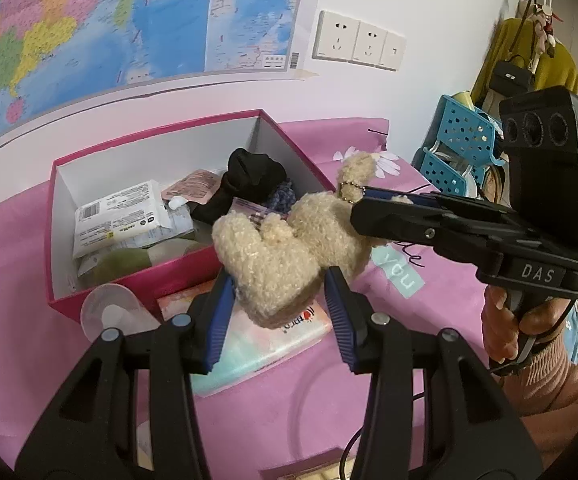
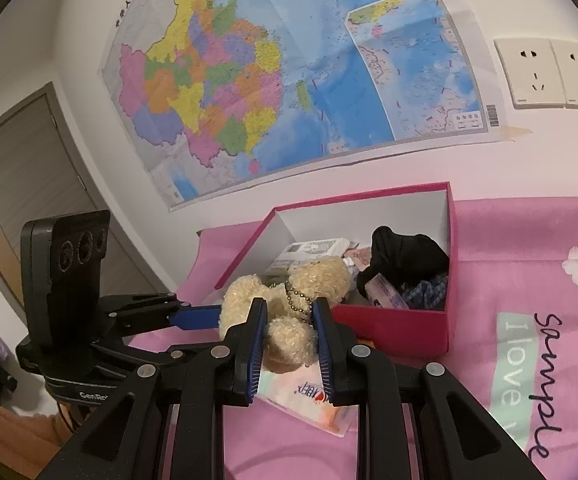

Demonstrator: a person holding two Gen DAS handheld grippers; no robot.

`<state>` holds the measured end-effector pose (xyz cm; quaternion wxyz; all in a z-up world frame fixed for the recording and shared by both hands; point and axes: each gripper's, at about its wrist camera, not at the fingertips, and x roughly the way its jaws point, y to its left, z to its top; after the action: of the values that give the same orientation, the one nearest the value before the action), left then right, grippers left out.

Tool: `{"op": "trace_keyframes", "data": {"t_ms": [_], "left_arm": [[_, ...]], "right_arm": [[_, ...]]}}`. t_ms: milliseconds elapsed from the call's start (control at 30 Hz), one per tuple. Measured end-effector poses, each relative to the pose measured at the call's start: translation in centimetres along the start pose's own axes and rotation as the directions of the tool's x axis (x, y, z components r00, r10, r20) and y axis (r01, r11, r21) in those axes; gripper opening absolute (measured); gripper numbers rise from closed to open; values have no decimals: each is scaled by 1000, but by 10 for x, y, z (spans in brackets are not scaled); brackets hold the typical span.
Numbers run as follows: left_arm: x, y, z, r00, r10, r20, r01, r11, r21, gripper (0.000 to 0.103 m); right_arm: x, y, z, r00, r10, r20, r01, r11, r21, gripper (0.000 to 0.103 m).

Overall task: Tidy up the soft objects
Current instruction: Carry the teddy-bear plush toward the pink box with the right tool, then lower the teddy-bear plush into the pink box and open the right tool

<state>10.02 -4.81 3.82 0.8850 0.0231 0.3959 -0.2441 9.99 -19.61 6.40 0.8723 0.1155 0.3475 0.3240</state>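
Both grippers, left and right, are squeezing 1 bear; box is half full, tissues waiting.

My tongs are black with ribbed blue pads. The curly plush bear is cream; the box is magenta outside, white inside. The bench cloth is pink with white flowers and black lettering.

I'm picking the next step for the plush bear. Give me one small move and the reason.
Probably carry the plush bear a little forward over the open pink box before letting go. Both tools, left and right, pinch it, and it hangs above the box's near edge and a tissue pack.
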Motion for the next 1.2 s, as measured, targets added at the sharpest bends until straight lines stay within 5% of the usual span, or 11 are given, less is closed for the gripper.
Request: {"op": "trace_keyframes", "data": {"t_ms": [1200], "left_arm": [[19,25,36,998,68,0,-68,998,-10,48]], "right_arm": [[26,-6,39,1000,17,23,-17,1000,-14,23]]}}
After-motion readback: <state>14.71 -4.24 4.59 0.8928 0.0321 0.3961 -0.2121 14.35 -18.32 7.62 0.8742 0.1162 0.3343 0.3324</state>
